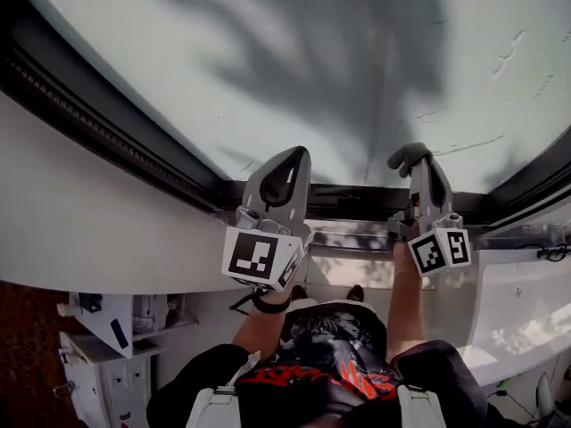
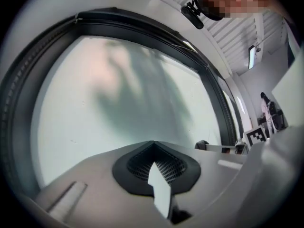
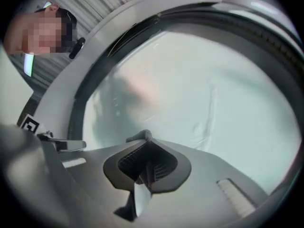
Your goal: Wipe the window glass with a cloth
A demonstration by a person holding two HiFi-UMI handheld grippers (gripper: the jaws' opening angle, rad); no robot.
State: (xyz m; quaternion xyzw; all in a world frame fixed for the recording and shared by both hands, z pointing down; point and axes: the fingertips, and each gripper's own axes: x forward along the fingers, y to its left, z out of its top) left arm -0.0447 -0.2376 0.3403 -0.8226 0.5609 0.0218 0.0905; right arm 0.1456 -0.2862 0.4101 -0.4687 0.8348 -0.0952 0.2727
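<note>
**Cloth at the near edge of the glass, ready to wipe**

The right gripper (image 1: 419, 175) has its jaws pinched on a small dark grey cloth (image 1: 407, 157); in the right gripper view a wad of that cloth (image 3: 138, 137) pokes out past the closed tips. It sits at the near edge of the glass (image 1: 268, 61), just beside the dark frame (image 1: 134, 145); whether it actually presses on the pane cannot be told. The left gripper (image 1: 287, 169) is raised beside it, to the left; its jaws are pressed together with nothing between them, as the left gripper view shows (image 2: 153, 145).

Pale streaks (image 1: 473, 141) mark the right part of the glass, far from the frame; these look like the patch to work first. To wipe well, the person would likely want the wad pushed flat against the pane so that cloth and not the hard jaw tips meets the glass; little cloth shows beyond the tips, so scraping seems the main risk. Long overlapping strokes from the frame outward should cover more than short dabs; the grip should be kept firm so the cloth does not slip out; the left gripper has no job here and is best kept off the pane.
</note>
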